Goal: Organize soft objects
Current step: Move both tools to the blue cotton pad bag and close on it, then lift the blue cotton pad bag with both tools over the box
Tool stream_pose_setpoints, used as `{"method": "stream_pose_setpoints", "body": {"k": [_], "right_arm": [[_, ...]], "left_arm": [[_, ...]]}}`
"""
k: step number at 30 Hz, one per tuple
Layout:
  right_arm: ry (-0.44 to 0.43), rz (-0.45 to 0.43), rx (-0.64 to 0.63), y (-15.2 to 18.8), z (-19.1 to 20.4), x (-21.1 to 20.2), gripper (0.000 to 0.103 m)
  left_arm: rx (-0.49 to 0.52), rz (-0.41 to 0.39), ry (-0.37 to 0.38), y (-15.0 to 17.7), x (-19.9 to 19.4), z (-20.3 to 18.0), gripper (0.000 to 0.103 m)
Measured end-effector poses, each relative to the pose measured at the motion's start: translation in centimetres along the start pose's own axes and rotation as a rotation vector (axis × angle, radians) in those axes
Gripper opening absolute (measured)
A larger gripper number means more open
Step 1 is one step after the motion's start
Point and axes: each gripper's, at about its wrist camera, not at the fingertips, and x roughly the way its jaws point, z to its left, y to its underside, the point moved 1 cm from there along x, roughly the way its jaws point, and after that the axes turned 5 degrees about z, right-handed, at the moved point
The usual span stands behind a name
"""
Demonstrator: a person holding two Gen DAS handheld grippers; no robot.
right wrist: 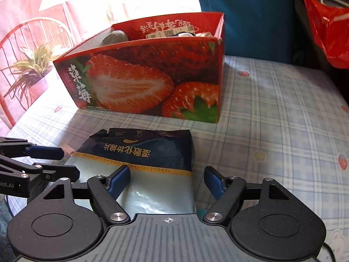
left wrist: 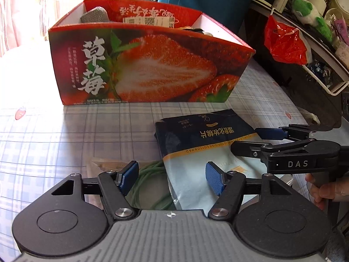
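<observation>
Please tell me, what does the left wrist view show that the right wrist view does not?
Only the left wrist view: a green cable on the tablecloth and a green plush toy on the shelf. Only the right wrist view: a potted plant and a red chair. Both: the strawberry box, the cotton pad pack, both open grippers.

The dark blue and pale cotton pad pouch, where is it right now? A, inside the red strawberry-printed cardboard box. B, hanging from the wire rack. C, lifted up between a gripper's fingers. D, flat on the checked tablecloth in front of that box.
D: the dark blue and pale cotton pad pouch lies flat on the checked tablecloth, in front of the red strawberry-printed cardboard box.
</observation>
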Motion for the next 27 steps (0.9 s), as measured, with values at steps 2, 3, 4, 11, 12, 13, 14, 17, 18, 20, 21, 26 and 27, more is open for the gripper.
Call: {"method": "stream_pose_setpoints", "body": {"k": [2, 3, 4, 11, 12, 13, 14, 17, 18, 20, 21, 26, 27], "right_arm": [[-0.015, 0.007, 0.021, 0.0, -0.3, 0.4, 0.073], [-0.022, 0.012, 0.032, 0.0, -0.4, 0.6, 0.072], [-0.030, 0.017, 0.041, 0.0, -0.4, 0.8, 0.071], [-0.084, 0.048, 0.009, -1.5, 1.0, 2.7, 0.063], [-0.086, 0.047, -0.002, -1.8, 1.3, 2.9, 0.062], [-0.088, 0.047, -0.012, -2.0, 1.6, 3.1, 0.062], [-0.087, 0.044, -0.025, -2.3, 2.0, 3.4, 0.061], [-0.093, 0.036, -0.059, -2.6, 3.0, 3.9, 0.057], [-0.096, 0.036, -0.066, -2.6, 3.3, 4.0, 0.057], [-0.101, 0.033, -0.075, -2.6, 3.7, 4.3, 0.056], [-0.101, 0.031, -0.080, -2.6, 3.8, 4.3, 0.055], [-0.092, 0.017, -0.112, -2.8, 4.6, 4.7, 0.054], [-0.090, 0.017, -0.116, -2.8, 4.7, 4.7, 0.054]], "left_arm": [[0.002, 0.005, 0.011, -0.1, 0.5, 0.0, 0.067], [0.004, 0.007, 0.014, -0.1, 0.6, 0.0, 0.067], [0.004, 0.008, 0.015, -0.2, 0.9, 0.0, 0.065], [-0.031, -0.015, -0.005, -0.7, 1.5, 1.1, 0.041], [-0.042, -0.019, -0.013, -0.8, 1.6, 1.5, 0.040], [-0.054, -0.023, -0.019, -0.9, 1.6, 1.9, 0.039], [-0.066, -0.026, -0.024, -0.9, 1.6, 2.3, 0.039], [-0.091, -0.035, -0.047, -1.0, 1.7, 3.3, 0.039], [-0.096, -0.037, -0.055, -1.0, 1.7, 3.5, 0.039], [-0.107, -0.041, -0.059, -1.0, 1.8, 4.0, 0.039], [-0.112, -0.044, -0.058, -1.1, 1.9, 4.2, 0.039], [-0.112, -0.048, -0.055, -1.2, 2.2, 4.9, 0.039], [-0.114, -0.048, -0.048, -1.2, 2.3, 5.1, 0.039]]}}
